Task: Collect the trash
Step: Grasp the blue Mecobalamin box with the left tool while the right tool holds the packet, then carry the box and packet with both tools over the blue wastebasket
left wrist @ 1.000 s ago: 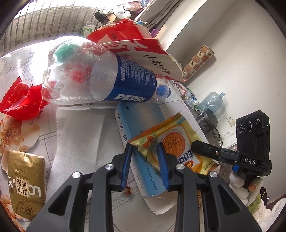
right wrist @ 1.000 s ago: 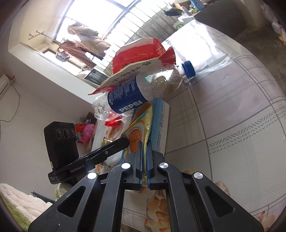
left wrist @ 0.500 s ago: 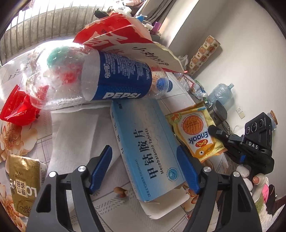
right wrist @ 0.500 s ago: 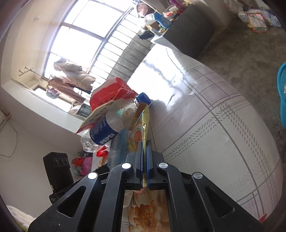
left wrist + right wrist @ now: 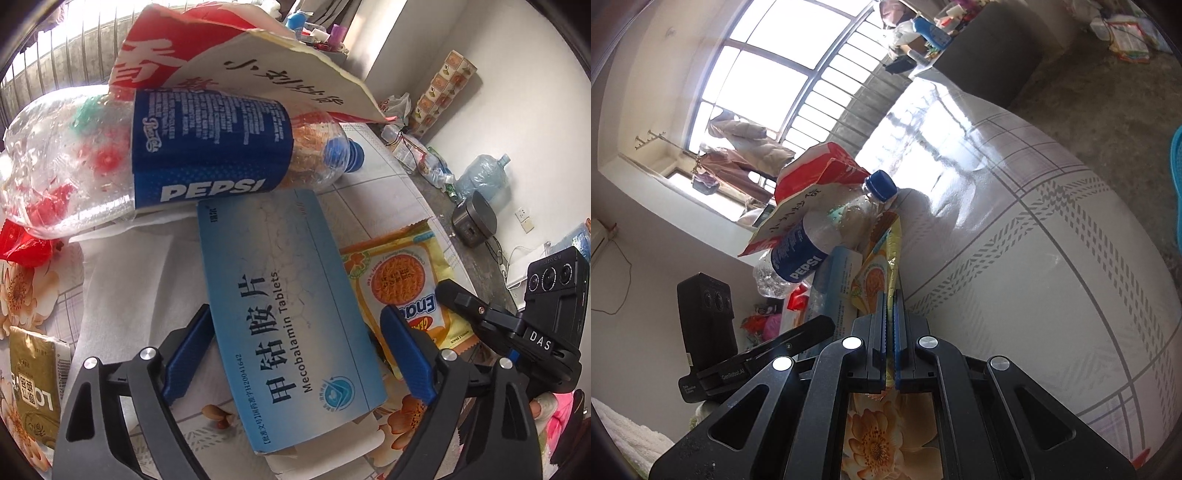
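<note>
You are pinching yellow snack wrapper (image 5: 882,266) edge-on in right hand-held gripper (image 5: 889,332), keeping it off desk (image 5: 1015,258) for carrying away. Left hand-held gripper (image 5: 295,354) is spreading wide, straddling blue tablet box (image 5: 284,295) for next pick. Wrapper: crinkled foil, biscuit print, at 3 o'clock of box. Pepsi bottle (image 5: 166,158) lying at 12 o'clock.

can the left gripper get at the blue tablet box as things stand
Probably yes. The left gripper is open with a finger on each side of the blue tablet box, whose near end lies uncovered. The Pepsi bottle overlaps only its far end.
</note>
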### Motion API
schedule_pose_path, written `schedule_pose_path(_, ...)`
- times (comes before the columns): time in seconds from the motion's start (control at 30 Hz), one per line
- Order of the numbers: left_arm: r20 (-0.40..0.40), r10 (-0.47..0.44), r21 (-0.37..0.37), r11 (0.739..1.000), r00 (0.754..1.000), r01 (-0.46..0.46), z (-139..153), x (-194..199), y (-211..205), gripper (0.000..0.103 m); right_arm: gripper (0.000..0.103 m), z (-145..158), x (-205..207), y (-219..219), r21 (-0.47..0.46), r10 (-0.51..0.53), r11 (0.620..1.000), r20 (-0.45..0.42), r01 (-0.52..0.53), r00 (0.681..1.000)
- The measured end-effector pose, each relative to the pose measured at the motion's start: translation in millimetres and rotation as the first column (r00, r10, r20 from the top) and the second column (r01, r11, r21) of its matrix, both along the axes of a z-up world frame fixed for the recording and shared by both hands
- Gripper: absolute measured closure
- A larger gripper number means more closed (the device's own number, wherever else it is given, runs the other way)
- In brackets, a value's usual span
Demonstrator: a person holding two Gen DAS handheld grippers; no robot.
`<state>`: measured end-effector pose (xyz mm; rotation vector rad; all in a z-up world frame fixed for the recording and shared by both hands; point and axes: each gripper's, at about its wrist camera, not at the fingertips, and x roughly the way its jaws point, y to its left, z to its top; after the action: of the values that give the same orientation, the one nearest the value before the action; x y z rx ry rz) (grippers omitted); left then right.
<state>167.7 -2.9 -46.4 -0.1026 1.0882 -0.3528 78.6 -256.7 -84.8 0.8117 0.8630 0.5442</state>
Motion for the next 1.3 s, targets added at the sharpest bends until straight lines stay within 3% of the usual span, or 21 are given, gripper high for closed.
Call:
schedule_pose_path(0.17,-0.006,0.021,0.026,0.999,1.0,-0.02,1,4,-7,0.013,0.102,2,-4,-3,-0.009,-0.011,1.0,0.018,0.011,1.0)
schedule_pose_path(0.37,0.045,0.011,0.108,0.994,0.999,-0.016,-2,0,-19,0.013,0.102,4,-12,-22,0.027,-0.054,0.998,0.028,0.053,0.998)
schedule_pose_path(0.5,0.069,0.003,0.155,0.988,0.998,-0.014,-3,-4,-21,0.022,0.102,11,-19,-31,0.04,-0.079,0.996,0.047,0.077,0.996)
schedule_pose_path(0.87,-0.034,-0.05,-0.047,0.998,0.998,0.048,15,-31,-4,0.025,0.102,34,-33,-34,0.039,-0.105,0.994,0.12,0.101,0.987)
schedule_pose_path(1.07,-0.028,-0.087,-0.181,0.98,0.996,0.081,35,-54,1,0.027,0.102,45,-40,-31,0.024,-0.109,0.994,0.156,0.107,0.982)
schedule_pose_path(1.3,0.027,-0.136,-0.208,0.968,0.99,0.139,53,-60,-18,0.027,0.102,57,-48,-48,0.021,-0.166,0.986,0.204,0.165,0.965)
